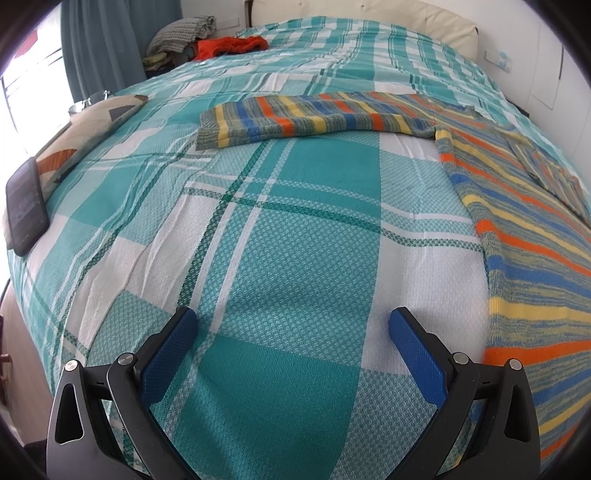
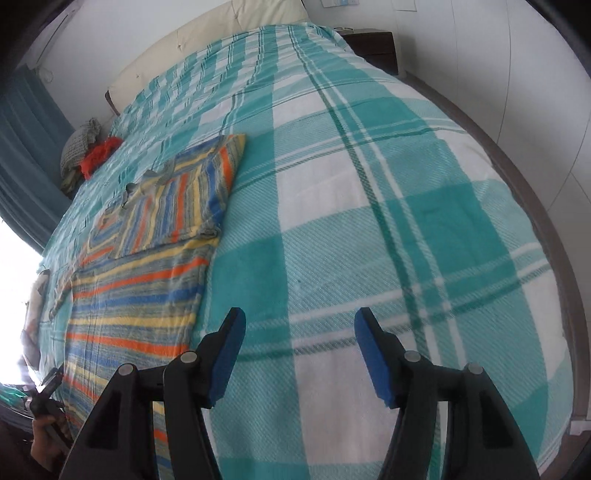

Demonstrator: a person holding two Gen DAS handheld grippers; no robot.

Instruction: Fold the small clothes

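Note:
A small striped knit sweater (image 1: 524,236) in orange, yellow, blue and grey lies flat on the teal plaid bedspread (image 1: 280,221). One sleeve (image 1: 303,120) stretches out to the left; the other sleeve (image 2: 173,199) is folded across the body (image 2: 136,314). My left gripper (image 1: 293,325) is open and empty above the bedspread, left of the sweater's lower body. My right gripper (image 2: 299,321) is open and empty above the bedspread, just right of the sweater's hem edge.
A patterned cushion (image 1: 85,129) and a dark phone (image 1: 26,206) lie at the bed's left edge. A pile of clothes with an orange item (image 1: 229,46) sits at the far corner. A cream headboard (image 1: 369,14) and a dark nightstand (image 2: 376,48) stand at the far end.

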